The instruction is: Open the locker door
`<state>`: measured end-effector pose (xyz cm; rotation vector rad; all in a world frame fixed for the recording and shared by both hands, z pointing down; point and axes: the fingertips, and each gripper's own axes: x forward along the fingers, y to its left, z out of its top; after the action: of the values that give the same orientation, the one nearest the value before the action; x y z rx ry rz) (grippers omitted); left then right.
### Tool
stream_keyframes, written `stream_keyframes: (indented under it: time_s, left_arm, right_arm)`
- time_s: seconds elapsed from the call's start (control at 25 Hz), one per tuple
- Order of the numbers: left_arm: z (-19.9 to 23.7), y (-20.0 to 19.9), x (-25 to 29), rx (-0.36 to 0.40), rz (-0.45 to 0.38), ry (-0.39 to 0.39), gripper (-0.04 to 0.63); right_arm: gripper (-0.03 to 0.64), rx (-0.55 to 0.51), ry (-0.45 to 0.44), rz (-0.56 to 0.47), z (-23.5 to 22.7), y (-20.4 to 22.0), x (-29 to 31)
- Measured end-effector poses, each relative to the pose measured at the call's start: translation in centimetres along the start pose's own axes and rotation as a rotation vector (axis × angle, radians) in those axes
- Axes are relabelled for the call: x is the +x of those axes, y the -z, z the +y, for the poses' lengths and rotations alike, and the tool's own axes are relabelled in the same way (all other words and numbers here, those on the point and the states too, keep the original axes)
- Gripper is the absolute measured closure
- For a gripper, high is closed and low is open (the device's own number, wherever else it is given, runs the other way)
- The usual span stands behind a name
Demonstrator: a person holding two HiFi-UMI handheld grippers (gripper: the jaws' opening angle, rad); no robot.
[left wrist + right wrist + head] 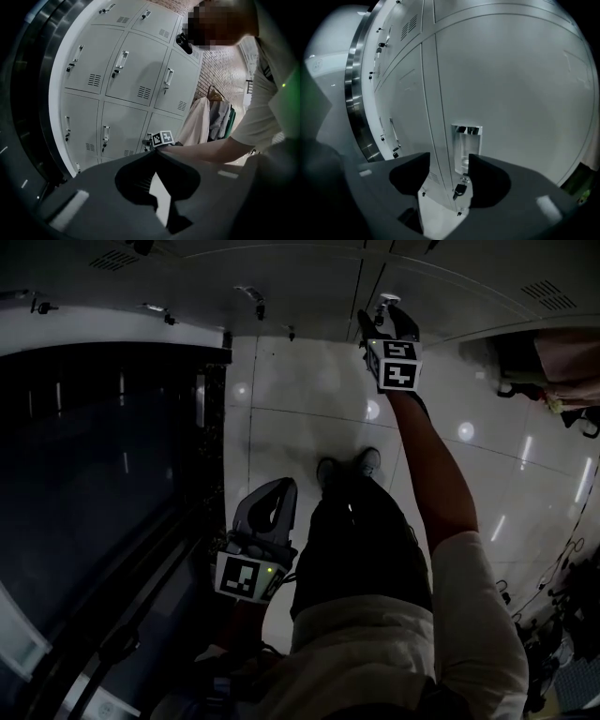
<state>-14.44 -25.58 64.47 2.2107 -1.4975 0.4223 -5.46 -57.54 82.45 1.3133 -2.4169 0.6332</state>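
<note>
Head view: very dim. The bank of grey metal lockers (309,277) shows only as a strip along the top edge, cut off by the frame. The right gripper (384,306) is up against that strip at the end of the person's outstretched arm (433,470); contact with the metal cannot be made out here. A dark glazed panel with a metal frame (94,474) fills the left side, detail unreadable. The left gripper (281,489) hangs low beside the person's leg, over the floor.

Right gripper view: fingers (412,171) stand apart, nothing clamped. The grey metal locker door (511,89) fills the frame. Its recessed chrome handle (466,144) sits near the door's left edge, just right of the vertical seam, in line with the gap between the fingers and beyond their tips. A small key with a dark tag (459,190) sits just below the handle. The door's bottom edge is hidden behind the gripper body. Touching or just short: cannot tell.

Left gripper view: fingers (136,161) are together at the tips, empty. The gripper's own body blocks the lower half.

Surface and room: glossy white tiled floor (300,395) with lamp reflections; lockers with slotted vents and upright handles; a brick wall (220,65) right of the bank; pale garments on hangers (202,123) by that wall.
</note>
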Motion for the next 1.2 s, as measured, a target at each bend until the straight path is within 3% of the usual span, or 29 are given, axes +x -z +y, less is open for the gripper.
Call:
stream_keyframes:
  time_s: [0.32,0.56,0.72,0.96,1.2]
  left_arm:
    - [0.2,0.2,-0.2,0.006,0.004,-0.021,0.543]
    - [0.4,1.1,-0.5,-0.002,0.002,-0.051,0.543]
    - [-0.1,1.5,0.3,-0.034,-0.027,-0.052,0.543]
    - [0.1,1.9,-0.6,-0.022,-0.036,-0.057,0.543]
    - [0.6,2.7,-1.1,-0.019,-0.047,-0.081,0.543]
  right_arm:
    - [0.430,0.060,0.042,0.019,0.2,-1.5,1.2]
    - [0.434,0.058,0.074,0.015,0.6,-1.3,-0.3]
    - [0.497,0.097,0.151,0.007,0.3,-0.2,-1.8]
    - [0.483,0.210,0.189,-0.003,0.6,2.2,-4.5]
    - [0.483,0.205,0.212,-0.037,0.6,5.0,-8.3]
